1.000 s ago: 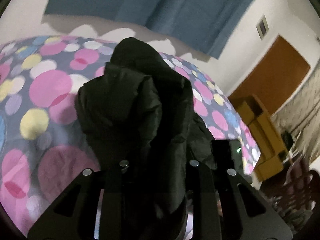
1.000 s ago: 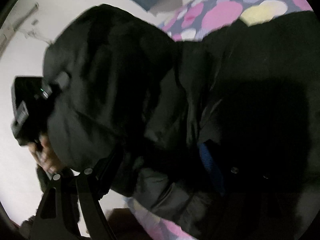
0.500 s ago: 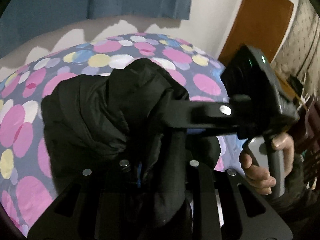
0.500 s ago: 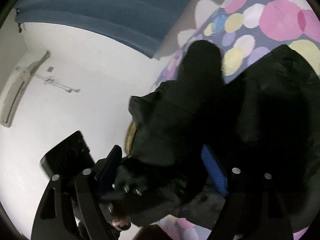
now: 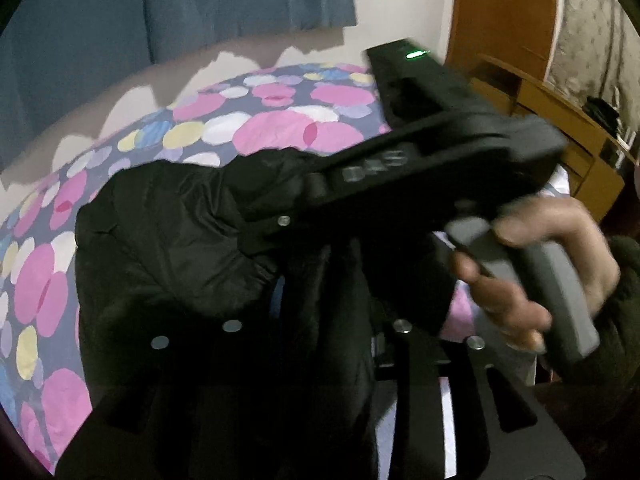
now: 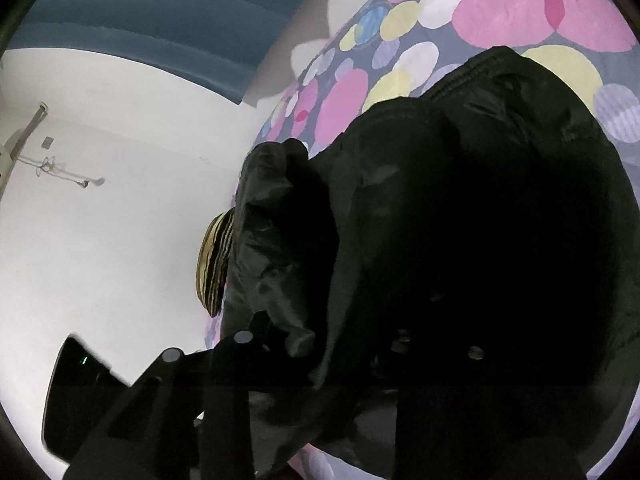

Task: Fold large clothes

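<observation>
A black puffer jacket (image 5: 172, 240) lies bunched on a bed with a spotted cover (image 5: 280, 128). My left gripper (image 5: 320, 320) is shut on a fold of the jacket, which hangs over its fingers. My right gripper (image 6: 360, 344) is buried in the jacket (image 6: 480, 220) and shut on it; its fingertips are hidden by cloth. In the left wrist view the right gripper (image 5: 280, 216) reaches in from the right, held by a hand (image 5: 532, 272), its tips in the jacket. The left gripper's body (image 6: 92, 396) shows at the lower left of the right wrist view.
A blue curtain (image 5: 180, 12) hangs behind the bed. A wooden door (image 5: 504, 12) and a low wooden cabinet (image 5: 560, 120) stand at the right. A striped cloth (image 6: 214, 264) pokes out beside the jacket at the bed's edge.
Both grippers have carried the jacket lower toward the bed and swung together. The right gripper has moved closer across the left wrist view.
</observation>
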A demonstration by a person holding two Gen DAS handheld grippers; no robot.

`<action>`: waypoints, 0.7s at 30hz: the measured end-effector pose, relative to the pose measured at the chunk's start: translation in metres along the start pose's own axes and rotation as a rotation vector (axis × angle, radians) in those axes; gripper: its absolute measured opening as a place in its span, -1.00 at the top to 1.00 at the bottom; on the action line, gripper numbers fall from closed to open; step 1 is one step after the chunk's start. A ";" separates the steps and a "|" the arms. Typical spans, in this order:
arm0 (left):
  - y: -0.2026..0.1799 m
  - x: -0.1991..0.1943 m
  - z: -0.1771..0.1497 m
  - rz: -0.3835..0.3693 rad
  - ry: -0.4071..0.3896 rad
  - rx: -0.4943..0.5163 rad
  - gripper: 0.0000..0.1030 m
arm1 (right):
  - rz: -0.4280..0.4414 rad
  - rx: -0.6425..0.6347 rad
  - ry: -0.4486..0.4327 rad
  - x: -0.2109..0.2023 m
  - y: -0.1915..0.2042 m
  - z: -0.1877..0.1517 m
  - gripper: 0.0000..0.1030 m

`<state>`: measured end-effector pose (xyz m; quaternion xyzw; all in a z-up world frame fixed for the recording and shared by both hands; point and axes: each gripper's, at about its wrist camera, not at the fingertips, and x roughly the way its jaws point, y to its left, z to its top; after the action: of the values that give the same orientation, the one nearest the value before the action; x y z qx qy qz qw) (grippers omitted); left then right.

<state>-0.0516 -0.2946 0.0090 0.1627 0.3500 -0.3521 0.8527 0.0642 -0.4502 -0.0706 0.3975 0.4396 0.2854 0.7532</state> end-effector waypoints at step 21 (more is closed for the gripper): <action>0.168 -0.034 -0.114 -0.270 -0.177 -0.668 -0.17 | -0.051 -0.045 0.015 -0.008 0.006 -0.003 -0.03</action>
<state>-0.0035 -0.1010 -0.0419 -0.2031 0.3886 -0.3405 0.8318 0.0572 -0.4523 -0.0629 0.3670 0.4486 0.2788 0.7657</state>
